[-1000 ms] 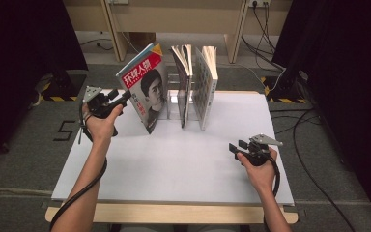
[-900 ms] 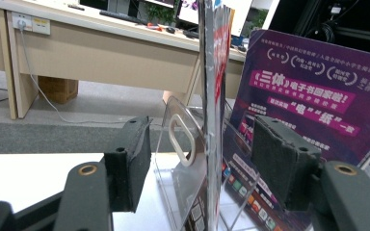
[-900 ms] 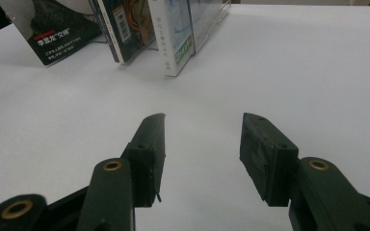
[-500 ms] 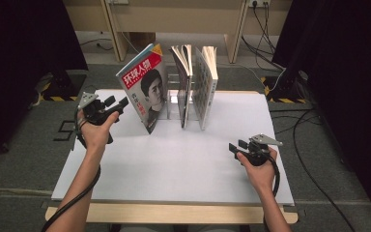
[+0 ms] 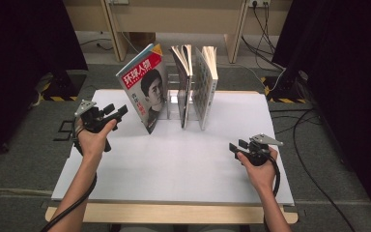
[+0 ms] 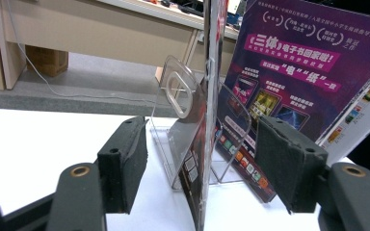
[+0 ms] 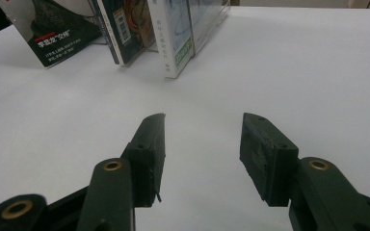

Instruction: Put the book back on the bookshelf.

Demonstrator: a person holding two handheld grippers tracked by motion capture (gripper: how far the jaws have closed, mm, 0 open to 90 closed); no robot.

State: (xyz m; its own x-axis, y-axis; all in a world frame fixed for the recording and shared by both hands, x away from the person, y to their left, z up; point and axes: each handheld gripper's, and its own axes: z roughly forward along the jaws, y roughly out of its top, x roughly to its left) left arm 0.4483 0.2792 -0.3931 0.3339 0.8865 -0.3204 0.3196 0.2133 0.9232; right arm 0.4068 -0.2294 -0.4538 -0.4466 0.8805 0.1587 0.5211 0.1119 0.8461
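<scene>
— Two grippers are up over the white table (image 5: 174,164); what does the left gripper (image 5: 117,114) have between its fingers (image 6: 123,163)?

— Nothing is clamped. Its fingers stand spread wide, and the thin front edge of the leaning magazine (image 5: 145,87) rises in the gap between them, touching neither pad as far as the left gripper view shows.

— Where does that magazine sit, measured from those fingers?

— Just beyond the fingertips in the high view, tilted, its red-titled portrait cover facing the person. In the left gripper view it runs edge-on up the middle, with the clear plastic stand (image 6: 178,96) behind the left pad and a purple back cover (image 6: 298,67) behind the right pad.

— And the other books?

— A second book (image 5: 183,82) and a third book (image 5: 206,84) stand upright in the same stand, farther from the left fingers, past the magazine.

— What about the right gripper (image 5: 235,146)?

— Its fingers (image 7: 149,154) are spread too, with bare table between them. The three volumes stand well ahead of its tips, up and to the left in the right gripper view; the nearest is the white-spined third book (image 7: 178,38). The person's right hand (image 5: 258,169) holds it low over the table, well apart from the left one.
</scene>
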